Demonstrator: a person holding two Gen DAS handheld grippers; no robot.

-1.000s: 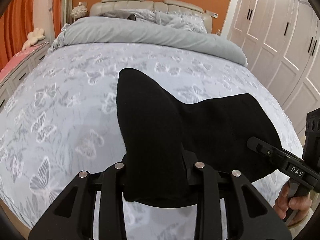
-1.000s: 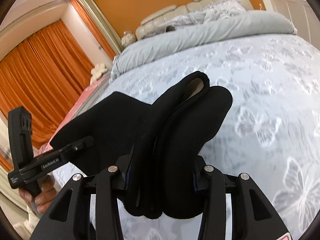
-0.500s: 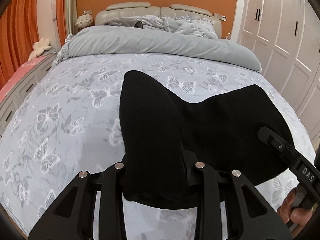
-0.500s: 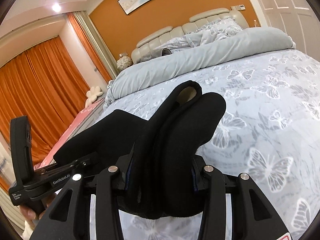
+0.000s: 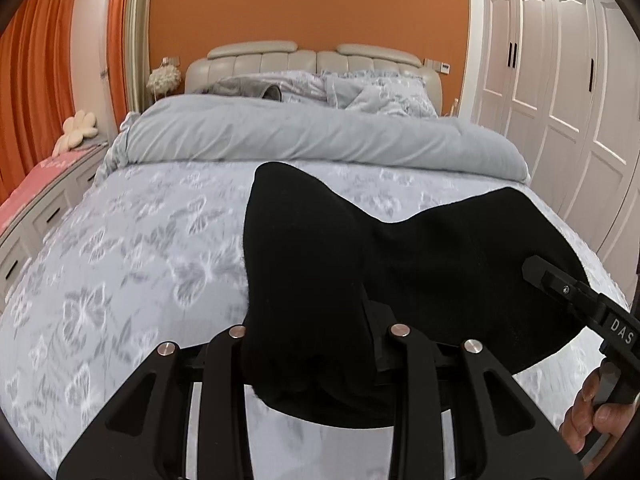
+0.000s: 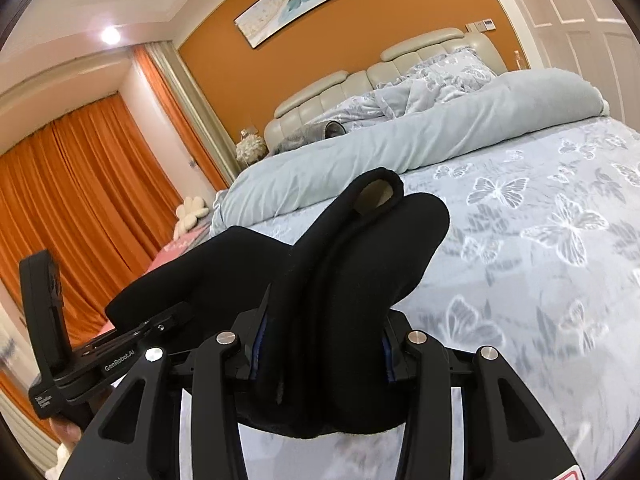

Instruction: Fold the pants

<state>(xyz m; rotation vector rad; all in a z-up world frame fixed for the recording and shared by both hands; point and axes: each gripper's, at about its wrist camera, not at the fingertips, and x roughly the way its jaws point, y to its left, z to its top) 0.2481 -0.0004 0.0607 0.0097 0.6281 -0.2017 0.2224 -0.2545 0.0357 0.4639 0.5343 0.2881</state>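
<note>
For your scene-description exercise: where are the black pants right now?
The black pants are held up over the near end of the butterfly-print bed, clamped in the left claw and the right claw, stretched between them in both wrist views.

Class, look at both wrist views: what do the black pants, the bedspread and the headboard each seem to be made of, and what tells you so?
Pants: probably a thick knit or fleece, matte black, with fuzzy edges and soft rounded folds.
Bedspread: woven cloth, likely cotton or a blend; smooth, with a slight sheen and a grey butterfly print.
Headboard: padded leather or imitation leather, cream, glossy, with stitched vertical panels.
</note>
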